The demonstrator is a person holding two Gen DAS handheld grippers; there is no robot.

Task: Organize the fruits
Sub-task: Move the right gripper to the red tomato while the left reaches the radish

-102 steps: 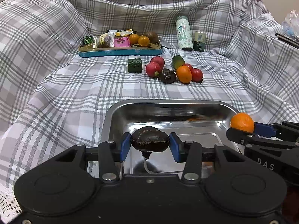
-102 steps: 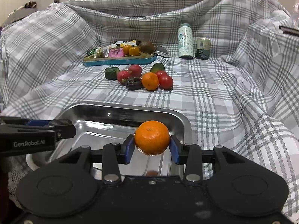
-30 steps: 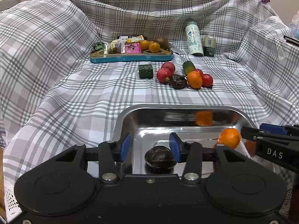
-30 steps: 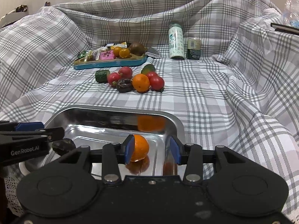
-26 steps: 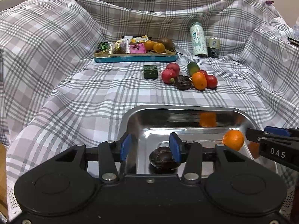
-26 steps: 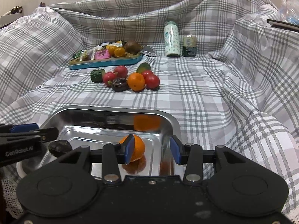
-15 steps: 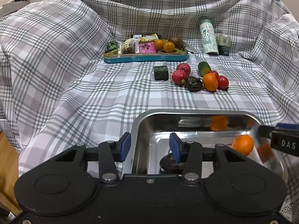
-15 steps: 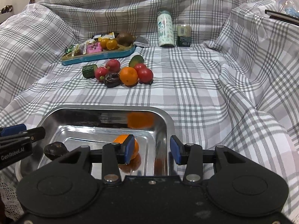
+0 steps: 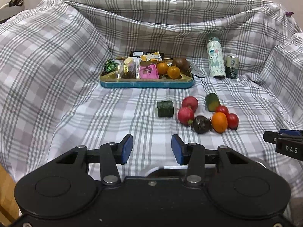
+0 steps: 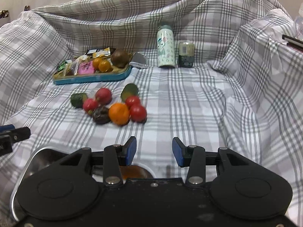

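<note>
Both grippers hang open and empty over the plaid cloth. In the left wrist view my left gripper (image 9: 152, 149) faces a fruit pile: an orange (image 9: 219, 122), a dark passion fruit (image 9: 202, 124), red fruits (image 9: 186, 115), tomatoes (image 9: 232, 120) and a green cucumber piece (image 9: 165, 109). My right gripper (image 10: 154, 152) faces the same orange (image 10: 119, 113) and tomatoes (image 10: 138, 112). The steel tray (image 10: 37, 155) lies mostly hidden under both grippers, and something orange (image 10: 132, 172) shows in it. The right gripper (image 9: 280, 134) pokes in at the right edge, the left gripper (image 10: 13, 134) at the left edge.
At the back stands a blue tin tray (image 9: 146, 84) with snack packets, small oranges and a brown fruit. To its right are a patterned bottle (image 9: 215, 60) and a small can (image 9: 231, 66). The cloth rises in folds on both sides and behind.
Both grippers let the dark fruit and the orange go into the steel tray, then rose and moved toward the fruit pile. The tray has slid almost out of view beneath them.
</note>
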